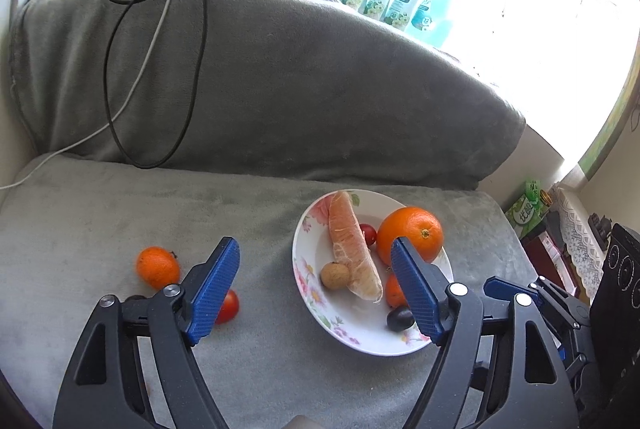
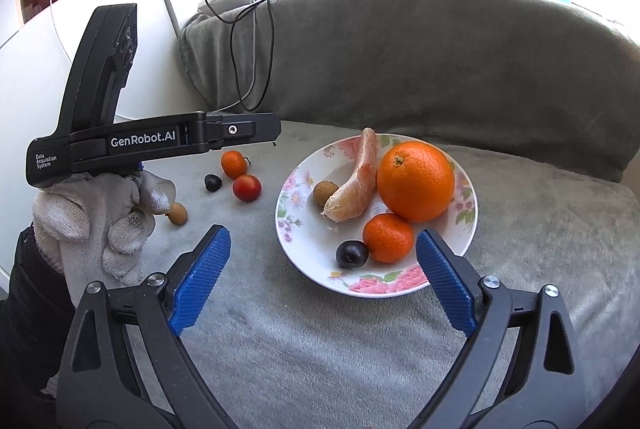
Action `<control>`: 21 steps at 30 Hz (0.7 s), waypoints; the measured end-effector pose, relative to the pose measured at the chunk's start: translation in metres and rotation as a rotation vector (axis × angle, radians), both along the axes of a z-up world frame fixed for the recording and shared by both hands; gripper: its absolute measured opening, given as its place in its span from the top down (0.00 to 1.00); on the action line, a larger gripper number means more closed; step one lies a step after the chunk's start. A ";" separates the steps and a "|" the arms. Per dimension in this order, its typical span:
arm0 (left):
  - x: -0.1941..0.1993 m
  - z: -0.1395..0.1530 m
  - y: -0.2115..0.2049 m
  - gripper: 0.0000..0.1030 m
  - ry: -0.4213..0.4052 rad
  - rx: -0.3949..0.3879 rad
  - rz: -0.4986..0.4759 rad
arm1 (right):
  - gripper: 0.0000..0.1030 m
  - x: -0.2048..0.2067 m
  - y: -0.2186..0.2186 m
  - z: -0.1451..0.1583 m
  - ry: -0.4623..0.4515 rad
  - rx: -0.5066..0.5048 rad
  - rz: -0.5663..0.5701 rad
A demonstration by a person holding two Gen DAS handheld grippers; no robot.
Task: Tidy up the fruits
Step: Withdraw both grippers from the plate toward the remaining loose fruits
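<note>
Two grippers stand spread wide with nothing between their blue pads: the right gripper (image 2: pixel 323 271) hangs over the near rim of the floral plate (image 2: pixel 298 249), and the left gripper (image 1: pixel 315 283) hangs above the grey sofa seat (image 1: pixel 120 205) at the plate's left edge.

On the plate lie a large orange (image 2: pixel 416 181) at the far right, a peeled pomelo segment (image 2: pixel 356 185) left of it, a longan (image 2: pixel 323 193) just beside the segment, a small mandarin (image 2: pixel 388 237) near the front, and a dark plum-like fruit (image 2: pixel 351 253) touching it. In the left wrist view a cherry tomato (image 1: pixel 369 233) peeks between segment and orange; the right view hides it.

Off the plate to the left sit a second mandarin (image 2: pixel 234 165), a dark fruit (image 2: pixel 213 182), a red tomato (image 2: pixel 247 187) and another longan (image 2: pixel 177 214), the last partly covered by a white-gloved hand (image 2: pixel 96 221). The left finger cuts off the tomato in the left wrist view. Bottles (image 1: pixel 396 3) on the bright sill are washed out.
</note>
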State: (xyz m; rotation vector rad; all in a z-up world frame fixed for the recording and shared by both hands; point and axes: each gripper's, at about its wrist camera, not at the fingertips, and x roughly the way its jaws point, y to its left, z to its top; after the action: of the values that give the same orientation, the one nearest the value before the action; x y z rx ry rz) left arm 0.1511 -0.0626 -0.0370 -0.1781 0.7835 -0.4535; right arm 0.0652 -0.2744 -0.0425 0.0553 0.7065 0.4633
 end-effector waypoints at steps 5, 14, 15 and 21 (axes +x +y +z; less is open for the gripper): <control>-0.007 0.010 0.028 0.24 -0.024 -0.006 0.045 | 0.06 0.002 -0.005 0.009 0.008 0.051 0.001; -0.026 0.018 0.076 0.24 -0.066 0.003 0.124 | 0.06 0.008 0.009 0.022 0.013 0.087 0.043; -0.030 0.017 0.080 0.24 -0.068 0.005 0.134 | 0.06 0.009 0.012 0.023 0.013 0.087 0.051; -0.046 0.007 0.107 0.24 -0.066 0.014 0.182 | 0.06 0.016 0.032 0.029 0.009 0.078 0.094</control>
State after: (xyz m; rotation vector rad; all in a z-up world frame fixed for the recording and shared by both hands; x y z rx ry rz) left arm 0.1051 0.0447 -0.0300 -0.2184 0.6987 -0.2801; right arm 0.0812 -0.2427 -0.0137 0.0979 0.7021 0.5808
